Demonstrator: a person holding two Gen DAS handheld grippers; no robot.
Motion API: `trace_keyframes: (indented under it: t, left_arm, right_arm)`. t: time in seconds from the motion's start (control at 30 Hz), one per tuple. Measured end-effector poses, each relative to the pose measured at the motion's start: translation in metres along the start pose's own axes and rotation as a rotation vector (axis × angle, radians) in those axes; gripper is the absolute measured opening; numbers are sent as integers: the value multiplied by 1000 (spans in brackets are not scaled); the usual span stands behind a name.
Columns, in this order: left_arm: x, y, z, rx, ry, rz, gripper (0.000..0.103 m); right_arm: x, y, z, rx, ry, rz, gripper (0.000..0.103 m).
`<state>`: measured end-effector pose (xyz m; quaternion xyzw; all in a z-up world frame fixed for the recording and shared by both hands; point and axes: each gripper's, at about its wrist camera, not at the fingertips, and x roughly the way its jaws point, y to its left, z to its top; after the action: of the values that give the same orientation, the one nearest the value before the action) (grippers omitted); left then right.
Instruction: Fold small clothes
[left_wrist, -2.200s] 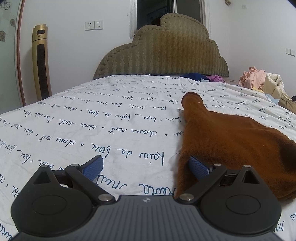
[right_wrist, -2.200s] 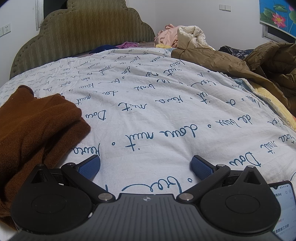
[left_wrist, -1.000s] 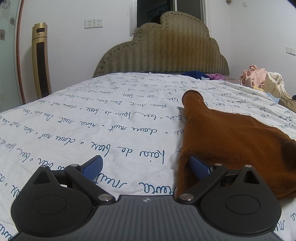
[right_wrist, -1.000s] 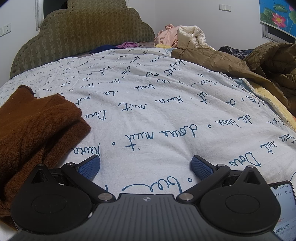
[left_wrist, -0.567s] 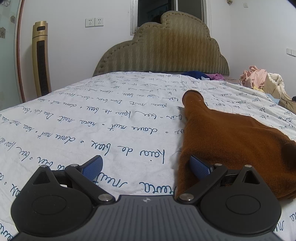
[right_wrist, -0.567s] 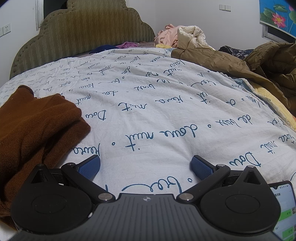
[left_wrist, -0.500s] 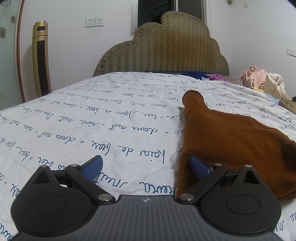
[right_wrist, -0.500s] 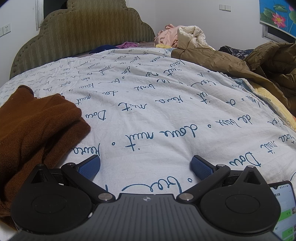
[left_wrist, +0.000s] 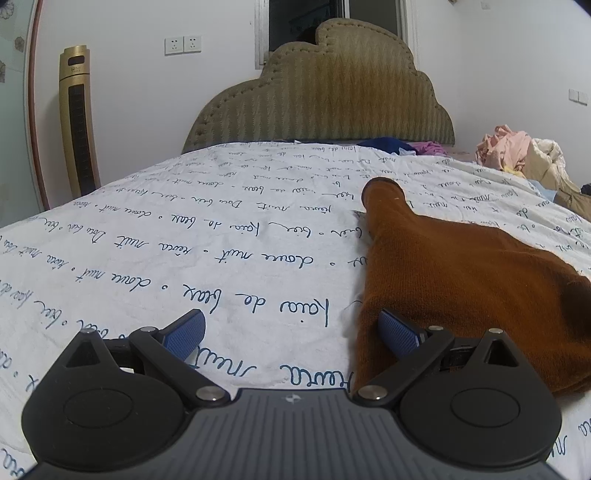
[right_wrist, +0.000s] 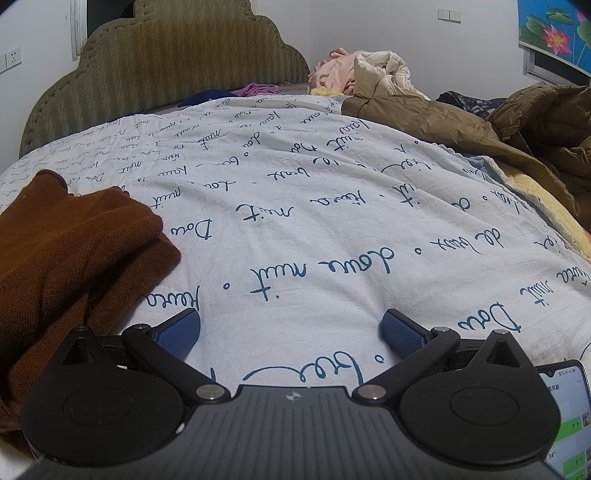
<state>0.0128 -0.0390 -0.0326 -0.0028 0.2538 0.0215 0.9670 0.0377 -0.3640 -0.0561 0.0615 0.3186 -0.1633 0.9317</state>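
A brown knit garment (left_wrist: 461, 280) is seen lying on a white sheet (left_wrist: 207, 236) printed with blue script, which covers a bed with a padded olive headboard (left_wrist: 325, 96). In the left wrist view the garment is spread over the right half of the sheet, with one narrow sleeve stretched away toward the headboard and the wider body bunched nearer the camera. The left gripper (left_wrist: 291, 332) is held low over the sheet with its jaws wide apart and nothing between them; its left blue pad (left_wrist: 184, 332) is seen against bare sheet, while its right pad (left_wrist: 399, 332) is seen against the garment's near edge, though whether it touches the knit cannot be told. In the right wrist view the same garment (right_wrist: 74, 258) is found at the left, rumpled in folds, just beside the right gripper's left finger. The right gripper (right_wrist: 291, 332) is likewise spread wide and empty, with only printed sheet between its pads. A lit phone (right_wrist: 569, 417) is partly seen at the lower right corner of that view. A tan jacket (right_wrist: 480, 122) and a heap of pale clothes (right_wrist: 362, 70) are piled along the far right side of the bed, well apart from the garment. A gold tower fan (left_wrist: 77, 122) is stood against the wall at the left.
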Motion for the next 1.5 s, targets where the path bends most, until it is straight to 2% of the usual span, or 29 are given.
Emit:
trace_keyframes:
  t: [0.13,0.27,0.37,0.47,0.63,0.7,0.83,1.03,1.17,1.23,1.37,1.5]
  left_arm:
    - [-6,-2,5,40,11,4,101]
    - [-12,-3,11,60,59,-41,101]
    - [-20,-2,16,68,63,-74,101]
    - [-26,-1,22,77,55,-70,101]
    - [-25,0,25,79,90,-73,101]
    - [-24,1,24,79,104,-72,101]
    - [-23,5,22,81,110,-59,101]
    - [-25,3,16,95,127,-60,101]
    - [-26,-1,15,114,131,-60,101]
    - [-26,-1,14,117,132,-63,101]
    - [-26,-1,15,121,130,-54,101]
    - [-25,2,14,106,142,-55,101]
  right_arm:
    - [0,0,0,0,0,0,103]
    - [0,0,0,0,0,0,103]
    - [0,0,0,0,0,0,103]
    - [0,0,0,1,-1,0,103]
    - [0,-1,0,-3,4,-1,103]
    - [-4,0,2,-17,39,9,103]
    - [-46,4,-14,-14,28,0,103]
    - [-115,5,-29,40,27,145,103]
    - [-154,28,-31,-60,-80,175,103]
    - [-155,35,-30,-70,-63,188,103]
    - [-139,52,-38,-110,39,234,103]
    - [-146,65,-43,-144,27,230,103]
